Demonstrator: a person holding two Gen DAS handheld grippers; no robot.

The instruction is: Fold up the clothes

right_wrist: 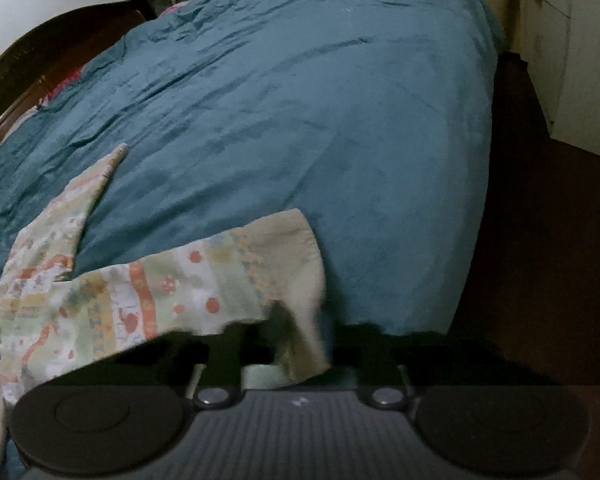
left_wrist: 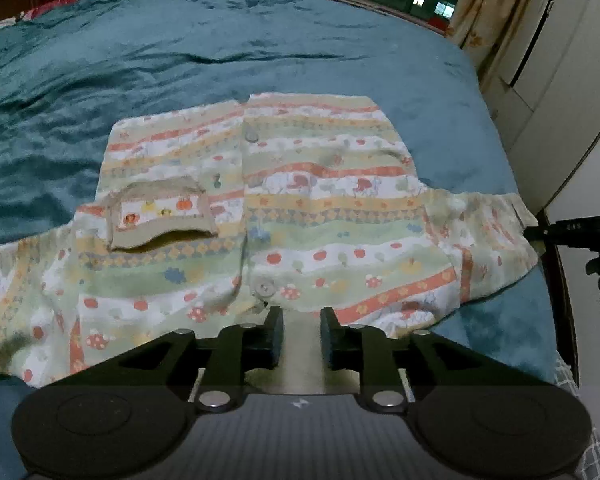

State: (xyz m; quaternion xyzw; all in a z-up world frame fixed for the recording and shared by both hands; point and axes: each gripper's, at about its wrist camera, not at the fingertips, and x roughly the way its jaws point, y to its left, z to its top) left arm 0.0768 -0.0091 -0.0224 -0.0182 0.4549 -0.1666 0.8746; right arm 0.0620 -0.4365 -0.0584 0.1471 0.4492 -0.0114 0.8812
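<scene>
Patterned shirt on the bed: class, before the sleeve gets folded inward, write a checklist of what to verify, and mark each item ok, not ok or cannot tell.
1. Patterned shirt lies spread front-up on the blue bedspread: ok.
2. Right claw shut on the sleeve cuff: ok; cloth drapes between its fingers.
3. Left claw free of cloth: ok; jaws slightly apart, nothing between them.
4. Chest pocket flat: not ok; its top edge gapes.
5. Body free of wrinkles: not ok; rumpled near the lower button.
6. Other sleeve laid out straight: cannot tell; it runs off the picture's edge.
</scene>
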